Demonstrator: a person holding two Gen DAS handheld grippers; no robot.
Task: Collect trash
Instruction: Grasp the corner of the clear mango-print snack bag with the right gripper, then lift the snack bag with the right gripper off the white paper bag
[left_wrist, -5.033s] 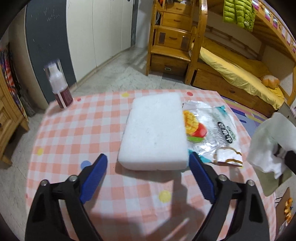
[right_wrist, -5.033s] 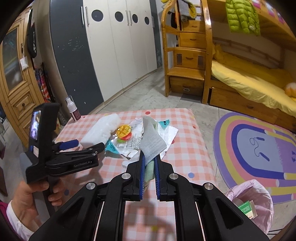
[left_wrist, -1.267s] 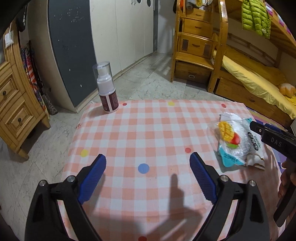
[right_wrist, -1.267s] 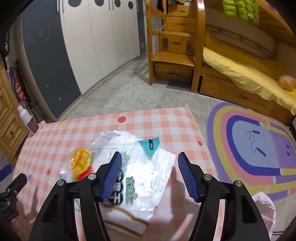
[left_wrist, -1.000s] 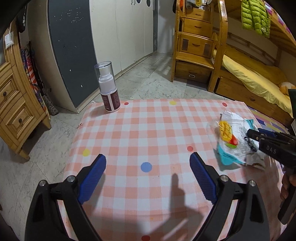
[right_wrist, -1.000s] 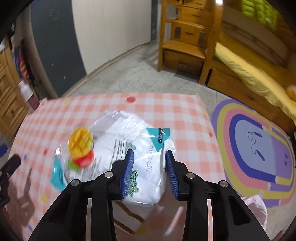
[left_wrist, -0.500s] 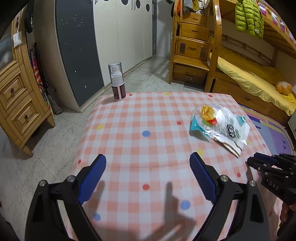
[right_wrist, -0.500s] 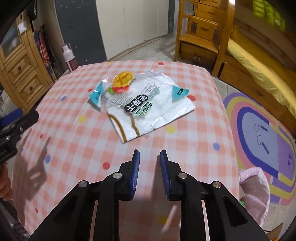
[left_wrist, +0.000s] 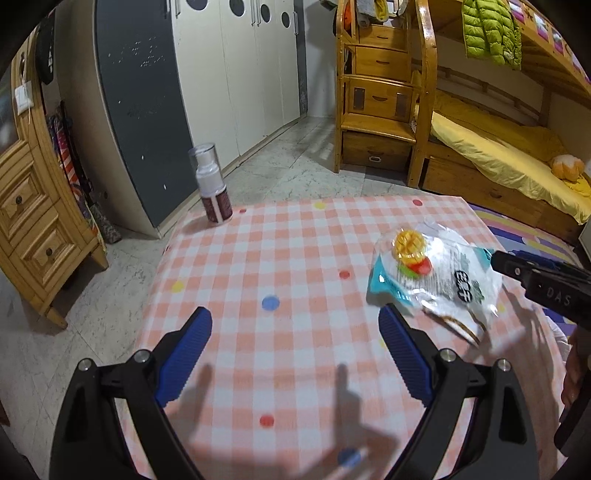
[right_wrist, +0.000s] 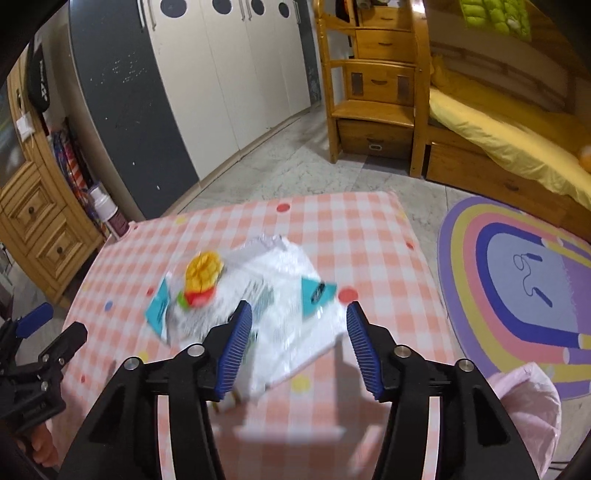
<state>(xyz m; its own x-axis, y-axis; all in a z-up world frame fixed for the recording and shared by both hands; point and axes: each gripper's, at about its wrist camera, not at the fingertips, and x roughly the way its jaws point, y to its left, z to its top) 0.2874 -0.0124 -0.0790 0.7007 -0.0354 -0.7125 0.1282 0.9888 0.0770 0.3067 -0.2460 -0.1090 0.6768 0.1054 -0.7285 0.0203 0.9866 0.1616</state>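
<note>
A crinkled clear plastic snack wrapper printed with mango and strawberry (right_wrist: 255, 295) lies flat on the right half of the pink-and-white checked table (left_wrist: 280, 258). The right claw (right_wrist: 299, 345) hovers just above its near edge, jaws just opened, gripping nothing. The left claw (left_wrist: 295, 356) hangs spread wide over bare cloth, left of the wrapper.

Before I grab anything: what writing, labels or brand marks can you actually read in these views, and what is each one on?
"DAS": on the black body of the right tool, seen from the left wrist view.
Snack wrapper: bold dark characters and fine print, too blurred to read.
Teal tab on the wrapper: small dark lettering, unreadable.
Spray bottle: label illegible.
</note>
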